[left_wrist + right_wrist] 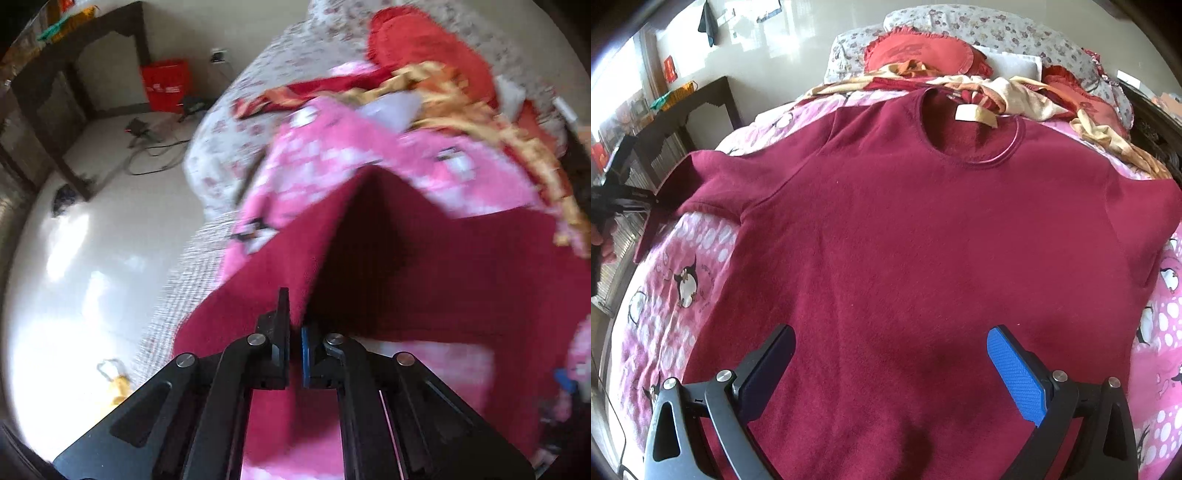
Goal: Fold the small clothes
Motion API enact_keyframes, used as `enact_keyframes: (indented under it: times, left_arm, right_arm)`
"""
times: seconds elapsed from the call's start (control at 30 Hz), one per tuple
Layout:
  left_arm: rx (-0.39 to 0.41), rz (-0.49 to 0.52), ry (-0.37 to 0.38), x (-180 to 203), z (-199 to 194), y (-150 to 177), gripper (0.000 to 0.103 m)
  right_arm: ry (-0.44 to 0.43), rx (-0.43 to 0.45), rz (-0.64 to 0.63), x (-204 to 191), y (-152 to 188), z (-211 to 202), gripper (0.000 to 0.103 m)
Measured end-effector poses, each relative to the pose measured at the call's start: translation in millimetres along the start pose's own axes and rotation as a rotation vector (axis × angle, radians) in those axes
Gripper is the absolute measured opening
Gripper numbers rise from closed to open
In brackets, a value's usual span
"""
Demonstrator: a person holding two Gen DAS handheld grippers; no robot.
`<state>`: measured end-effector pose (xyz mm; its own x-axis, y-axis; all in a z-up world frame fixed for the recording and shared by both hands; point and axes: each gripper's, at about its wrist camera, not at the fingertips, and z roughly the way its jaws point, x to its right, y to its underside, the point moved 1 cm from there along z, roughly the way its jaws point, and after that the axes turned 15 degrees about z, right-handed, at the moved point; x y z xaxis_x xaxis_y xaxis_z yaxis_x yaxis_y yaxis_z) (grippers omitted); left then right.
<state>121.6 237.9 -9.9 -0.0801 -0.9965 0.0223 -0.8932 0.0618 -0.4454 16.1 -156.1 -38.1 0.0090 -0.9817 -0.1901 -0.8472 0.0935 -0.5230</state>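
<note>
Pinching sleeve edge of dark red knit short-sleeved sweater (pixel 424 266) between clamped left gripper (pixel 294 332), likely for folding inward. Right gripper (pixel 890 373) spread apart above hem, gripping nothing.

— What is everything resting on?

— A bed (pixel 849 37) with a grey floral sheet (pixel 236 125). A pink penguin-print blanket (pixel 676 295) is spread over it.

— And on the blanket?

— A dark red sweater (pixel 905 240) lies flat on it, neckline toward the far end, one sleeve reaching past the blanket's edge.

— What's at the far end?

— Red frilled cushions (pixel 916 48) on the sheet, with a crumpled red-and-gold cloth (pixel 1015 92) and a folded white cloth (pixel 1015 64) just in front of them.
</note>
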Motion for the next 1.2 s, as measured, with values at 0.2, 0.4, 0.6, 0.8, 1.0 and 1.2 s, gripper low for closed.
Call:
enact_keyframes:
  times: [0.2,0.4,0.6,0.8,1.0,1.2]
  left_arm:
    - [0.084,0.061,0.323,93.8,-57.1,-36.1,0.003]
    - [0.09,0.136,0.509,193.6,-51.0,-65.3,0.003]
    - [-0.013,0.151,0.562,269.9,19.8,-78.4,0.003]
    - [-0.103,0.114,0.588,290.4,53.0,-70.0,0.034]
    - [-0.029,0.174,0.565,274.0,10.5,-63.7,0.054]
    - [0.071,0.22,0.394,223.2,-32.9,-39.9,0.054]
  right_arm:
    - [-0.017,0.028,0.056,14.6,-7.7,-9.4,0.103]
    - [-0.016,0.071,0.106,36.5,-22.0,-25.5,0.103]
    - [-0.099,0.088,0.182,67.7,-37.2,-35.6,0.103]
    - [-0.129,0.104,0.164,78.1,-36.2,-35.4,0.103]
    - [-0.087,0.161,-0.004,58.7,-36.8,-24.9,0.103]
    - [-0.04,0.173,0.008,66.0,-53.2,-6.0,0.103]
